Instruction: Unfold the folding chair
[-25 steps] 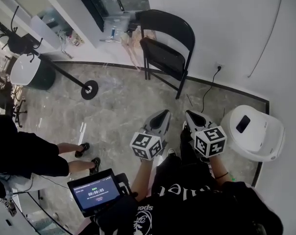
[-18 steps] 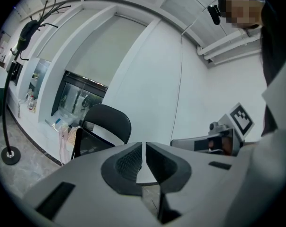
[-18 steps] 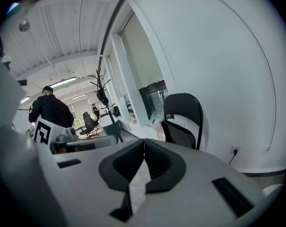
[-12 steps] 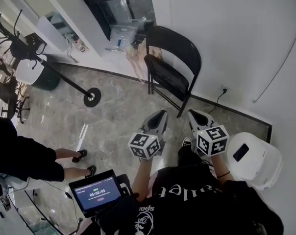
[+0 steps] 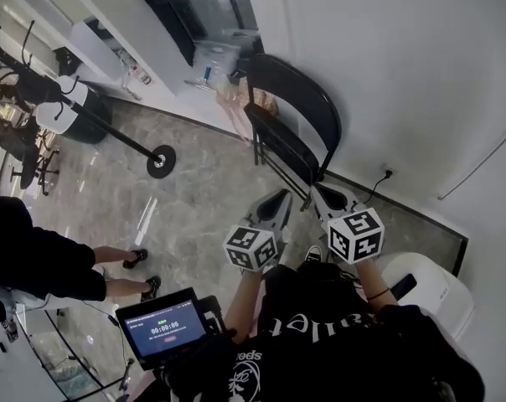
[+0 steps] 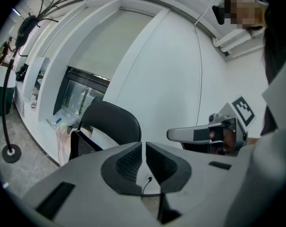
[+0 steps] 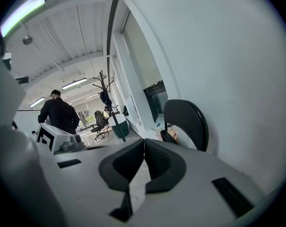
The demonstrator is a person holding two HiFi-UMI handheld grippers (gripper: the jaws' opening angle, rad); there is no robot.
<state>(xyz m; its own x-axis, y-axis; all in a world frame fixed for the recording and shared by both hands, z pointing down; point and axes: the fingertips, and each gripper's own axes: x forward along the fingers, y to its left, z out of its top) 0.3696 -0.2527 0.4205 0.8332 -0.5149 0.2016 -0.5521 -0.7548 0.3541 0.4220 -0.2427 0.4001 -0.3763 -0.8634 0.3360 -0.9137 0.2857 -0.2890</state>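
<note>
Approach stage, by my read. Black folding chair (image 5: 307, 99) stands against the white wall (image 5: 404, 57), seat seemingly part-folded. Left claw (image 5: 278, 198) and right claw (image 5: 322, 193) are both closed and empty, near the chair's legs. Next: open a claw, grip the seat edge, swing it down.

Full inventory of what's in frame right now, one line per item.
black metal folding chair: 1, black, against the white wall, just ahead of both grippers
black coat stand with round base: 1, black, on the marble floor, left of the chair
white rounded plastic appliance: 1, white, on the floor by the wall, lower right
tablet screen: 1, dark, lower left
bystander: 1, black sleeve, left edge
left gripper: 1, grey, shut, empty
right gripper: 1, grey, shut, empty
</note>
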